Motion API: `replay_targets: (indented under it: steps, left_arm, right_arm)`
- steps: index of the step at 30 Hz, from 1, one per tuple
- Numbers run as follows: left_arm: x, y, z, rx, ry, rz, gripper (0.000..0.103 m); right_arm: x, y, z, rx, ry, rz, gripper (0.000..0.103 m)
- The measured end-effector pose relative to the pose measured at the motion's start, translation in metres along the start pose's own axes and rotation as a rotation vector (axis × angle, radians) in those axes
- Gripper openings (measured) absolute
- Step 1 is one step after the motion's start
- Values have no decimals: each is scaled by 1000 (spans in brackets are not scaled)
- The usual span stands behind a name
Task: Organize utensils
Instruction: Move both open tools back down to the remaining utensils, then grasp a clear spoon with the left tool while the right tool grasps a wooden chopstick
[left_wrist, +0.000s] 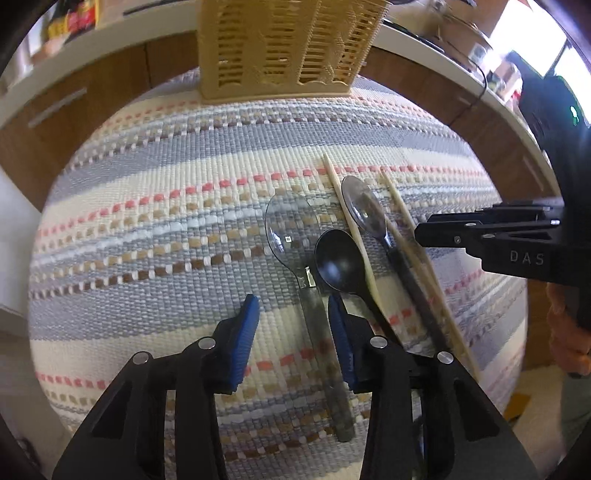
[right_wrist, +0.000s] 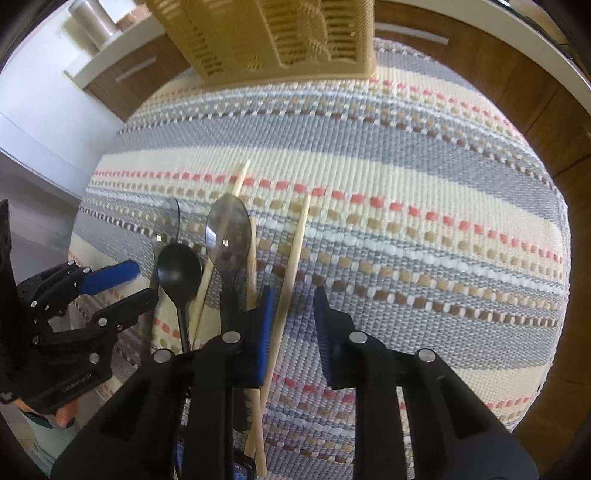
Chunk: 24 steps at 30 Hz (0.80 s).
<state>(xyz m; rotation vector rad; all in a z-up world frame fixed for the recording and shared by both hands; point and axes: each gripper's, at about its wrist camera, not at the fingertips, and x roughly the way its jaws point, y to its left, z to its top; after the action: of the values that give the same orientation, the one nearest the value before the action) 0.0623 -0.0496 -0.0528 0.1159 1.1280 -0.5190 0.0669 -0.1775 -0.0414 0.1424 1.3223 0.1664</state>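
Clear spoon (left_wrist: 291, 240) lies on the mat between the wide-open, empty left claw (left_wrist: 291, 339). Black spoon (left_wrist: 338, 262) touches alongside, so closing could drag it. Right claw (right_wrist: 291, 332) open, straddling a chopstick (right_wrist: 291, 273).

1. The left tongs (left_wrist: 293, 332) stand open, blue pads (left_wrist: 245, 339) well apart, angled downward.
2. The right tongs (right_wrist: 293, 332) stand open too, also angled downward.
3. The two tongs hang near each other, side by side.
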Motion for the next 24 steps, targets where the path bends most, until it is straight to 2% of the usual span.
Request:
replay_targets:
  steps: [3, 8, 10, 12, 14, 15, 17, 24]
  left_arm:
    - [2, -7, -1, 54, 7, 63, 33]
    - [9, -21, 7, 113, 36, 108, 33]
    - [14, -28, 11, 147, 47, 137, 32]
    - [15, -31, 13, 159, 53, 141, 28]
    - [15, -33, 15, 166, 58, 148, 22]
    - [15, -33, 16, 166, 59, 144, 15]
    - [18, -32, 20, 163, 58, 155, 10]
    - [10, -24, 16, 126, 27, 129, 10]
  right_arm:
    - [2, 11, -1, -39, 14, -42, 18]
    - [11, 30, -6, -111, 58, -127, 18]
    - [15, 37, -5, -128, 69, -149, 15]
    - [20, 44, -4, -138, 77, -162, 7]
    - [21, 47, -3, -141, 78, -163, 7]
    - [23, 49, -2, -143, 76, -160, 7]
    - [23, 50, -2, -149, 70, -155, 7]
    - [4, 22, -6, -136, 40, -135, 4]
